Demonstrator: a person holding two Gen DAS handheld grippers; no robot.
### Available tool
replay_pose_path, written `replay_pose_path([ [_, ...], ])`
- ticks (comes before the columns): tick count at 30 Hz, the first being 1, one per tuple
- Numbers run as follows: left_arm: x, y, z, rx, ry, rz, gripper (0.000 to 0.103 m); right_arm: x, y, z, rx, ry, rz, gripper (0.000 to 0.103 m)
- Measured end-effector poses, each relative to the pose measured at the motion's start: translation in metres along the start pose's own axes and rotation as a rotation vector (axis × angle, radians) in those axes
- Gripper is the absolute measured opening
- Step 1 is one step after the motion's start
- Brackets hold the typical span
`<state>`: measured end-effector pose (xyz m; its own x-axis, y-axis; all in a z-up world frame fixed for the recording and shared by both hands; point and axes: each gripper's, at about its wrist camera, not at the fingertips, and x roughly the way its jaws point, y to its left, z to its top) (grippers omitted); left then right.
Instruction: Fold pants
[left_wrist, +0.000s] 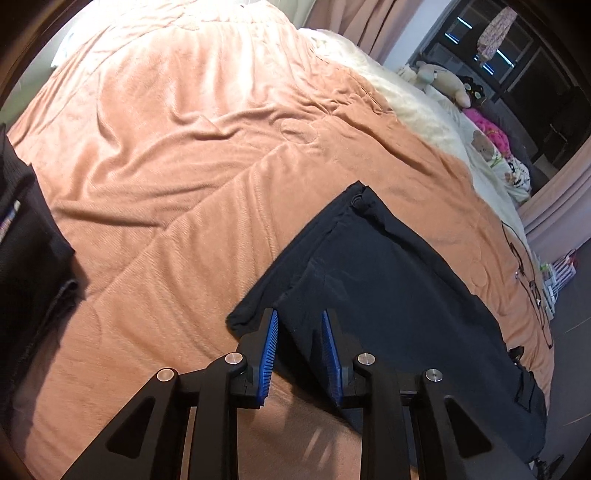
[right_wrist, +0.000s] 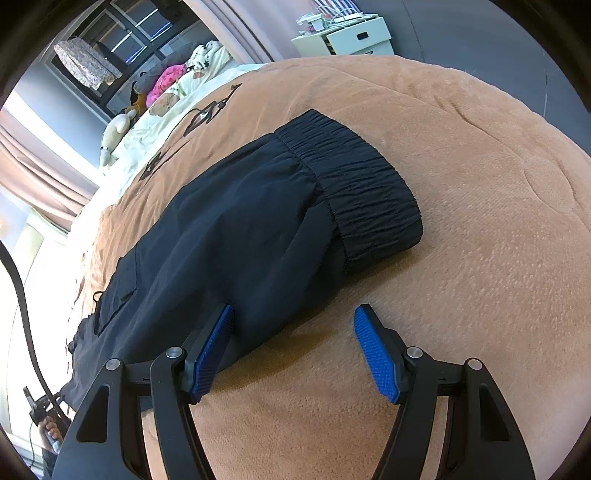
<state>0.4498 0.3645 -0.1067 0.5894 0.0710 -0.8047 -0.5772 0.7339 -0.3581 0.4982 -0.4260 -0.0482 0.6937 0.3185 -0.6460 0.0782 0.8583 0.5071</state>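
Dark navy pants (left_wrist: 399, 280) lie flat on a peach blanket (left_wrist: 177, 155) that covers a bed. My left gripper (left_wrist: 300, 319) hovers over their near corner, blue pads (left_wrist: 271, 343) a small gap apart, with no cloth pinched between them. In the right wrist view the pants (right_wrist: 229, 229) run from the ribbed elastic waistband (right_wrist: 351, 184) down toward the lower left. My right gripper (right_wrist: 294, 312) stands wide open above the pants' near edge. Its left finger (right_wrist: 212, 350) is over the dark cloth, and its right finger (right_wrist: 376, 354) is over bare blanket (right_wrist: 480, 258).
Another dark garment (left_wrist: 29, 243) lies at the bed's left edge. A white fluffy throw (left_wrist: 406, 96) and several stuffed toys (left_wrist: 447, 85) sit at the far side. A white bedside cabinet (right_wrist: 354, 37) stands beyond the bed. A black cable (right_wrist: 22, 302) hangs at left.
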Motion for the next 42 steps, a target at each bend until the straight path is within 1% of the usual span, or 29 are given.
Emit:
replay_pose_path([
  [2,-0.002,0.000,0.001,0.004,-0.002,-0.008,0.027,0.000,-0.001,0.001,-0.003,0.001,-0.001,0.067],
  [5,0.007,0.000,0.001,0.017,0.021,0.020,0.027,0.001,0.000,0.002,-0.009,0.003,-0.003,0.067],
  [10,0.020,0.014,-0.002,-0.037,0.039,0.039,0.027,0.002,-0.002,0.003,-0.004,0.002,0.001,0.067],
  [11,0.023,0.018,-0.003,-0.052,0.050,0.031,0.027,0.002,-0.002,0.003,-0.004,0.002,0.000,0.067],
  [12,0.022,0.019,-0.006,-0.057,0.054,0.025,0.030,0.002,-0.002,0.002,-0.004,0.002,0.001,0.067],
  [13,0.022,0.021,-0.008,-0.059,0.057,0.020,0.038,0.002,-0.002,0.002,-0.005,0.003,0.000,0.067],
  [14,0.020,0.022,-0.010,-0.053,0.056,0.023,0.043,0.002,-0.001,0.002,-0.006,0.003,0.000,0.067],
  [15,0.018,0.022,-0.012,-0.047,0.049,0.024,0.053,0.002,-0.001,0.002,-0.007,0.003,-0.001,0.067],
  [16,0.017,0.023,-0.013,-0.044,0.043,0.021,0.061,0.002,-0.001,0.002,-0.008,0.003,-0.001,0.067],
  [17,0.016,0.024,-0.015,-0.043,0.043,0.017,0.062,0.002,-0.001,0.002,-0.006,0.003,-0.001,0.067],
  [23,0.028,0.027,-0.019,-0.059,0.070,-0.009,0.062,0.003,-0.001,0.001,0.001,-0.003,0.000,0.067],
  [27,0.042,0.028,-0.019,-0.090,0.080,-0.037,0.062,0.002,-0.003,0.000,0.008,-0.007,0.009,0.067],
  [35,0.050,0.025,-0.016,-0.088,0.031,-0.036,0.062,0.003,-0.017,0.002,0.063,-0.034,0.047,0.067],
  [36,0.049,0.024,-0.018,-0.095,0.028,-0.050,0.062,0.003,-0.019,0.003,0.075,-0.041,0.054,0.067],
  [38,0.048,0.024,-0.023,-0.113,0.029,-0.052,0.062,0.004,-0.024,0.003,0.108,-0.061,0.074,0.067],
  [40,0.047,0.018,-0.027,-0.095,0.029,-0.046,0.062,0.006,-0.029,0.002,0.134,-0.077,0.093,0.067],
  [41,0.048,0.015,-0.026,-0.077,0.026,-0.024,0.059,0.007,-0.031,0.003,0.149,-0.083,0.102,0.067],
  [42,0.049,0.013,-0.026,-0.064,0.026,-0.005,0.042,0.008,-0.032,0.001,0.160,-0.088,0.108,0.067],
])
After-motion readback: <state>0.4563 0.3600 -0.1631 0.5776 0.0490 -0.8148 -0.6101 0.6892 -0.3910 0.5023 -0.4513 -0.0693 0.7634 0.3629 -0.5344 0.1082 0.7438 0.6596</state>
